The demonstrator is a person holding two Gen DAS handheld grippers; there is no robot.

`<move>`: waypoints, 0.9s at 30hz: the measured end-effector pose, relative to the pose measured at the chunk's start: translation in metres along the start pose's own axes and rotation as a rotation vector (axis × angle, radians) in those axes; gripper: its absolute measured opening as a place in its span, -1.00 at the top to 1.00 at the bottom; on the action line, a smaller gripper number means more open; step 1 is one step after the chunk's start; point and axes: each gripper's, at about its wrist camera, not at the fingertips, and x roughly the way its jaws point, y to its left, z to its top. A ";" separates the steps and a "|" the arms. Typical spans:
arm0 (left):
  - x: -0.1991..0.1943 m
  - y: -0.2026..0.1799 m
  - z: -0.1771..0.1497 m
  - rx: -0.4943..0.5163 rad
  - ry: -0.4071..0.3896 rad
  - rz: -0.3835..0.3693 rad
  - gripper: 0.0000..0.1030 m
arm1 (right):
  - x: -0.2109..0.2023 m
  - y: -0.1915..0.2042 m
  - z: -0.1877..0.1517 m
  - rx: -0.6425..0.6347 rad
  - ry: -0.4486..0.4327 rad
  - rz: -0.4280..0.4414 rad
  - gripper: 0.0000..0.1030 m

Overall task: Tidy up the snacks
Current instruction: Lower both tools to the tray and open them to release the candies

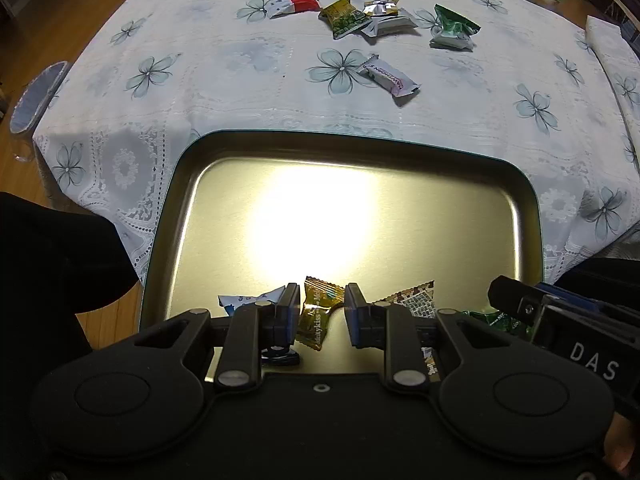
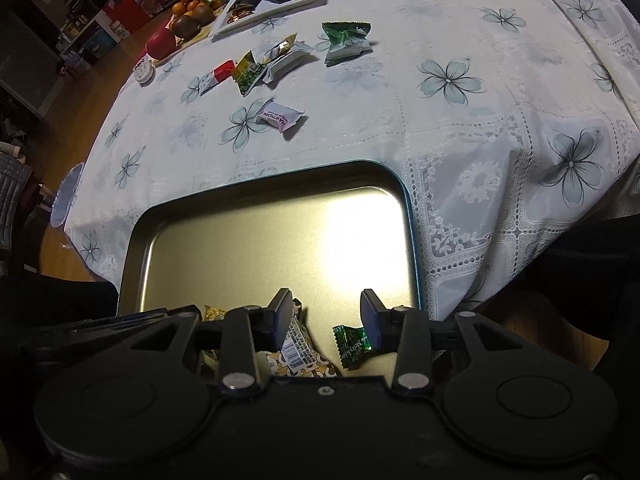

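I have both grippers poised over the near end of the metal tray (image 1: 520, 216), pointing steeply down. The left gripper (image 1: 322, 314) has its jaws apart, with a gold candy (image 1: 318, 312) lying on the tray floor between them; the pads do not press on it, so I read it as dropped off. The right gripper (image 2: 326, 322) also stands with jaws apart, a green candy (image 2: 352, 344) lying just inside its right finger and a barcoded snack packet (image 2: 298, 346) by its left one, neither clamped. So this looks like the release step of a two-handed delivery. Several wrapped snacks are still out on the flowered tablecloth (image 1: 200, 92) beyond the tray: a white Hawthorn bar (image 1: 390, 76) nearest, and further off a red-and-white packet (image 1: 294, 5), a yellow-green one (image 1: 345, 16), a silver one (image 1: 386, 16) and a green-and-white pouch (image 1: 454, 28). Next I would lift both grippers clear of the tray, reach to the far side, and take the Hawthorn bar first.
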 end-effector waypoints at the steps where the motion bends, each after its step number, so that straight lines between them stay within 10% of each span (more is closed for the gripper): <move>1: 0.000 0.000 0.000 0.001 -0.001 0.000 0.35 | 0.000 0.001 0.000 -0.001 0.001 -0.002 0.21; 27: -0.004 0.003 -0.005 -0.004 -0.005 0.004 0.33 | 0.003 0.002 -0.001 -0.023 0.020 -0.005 0.18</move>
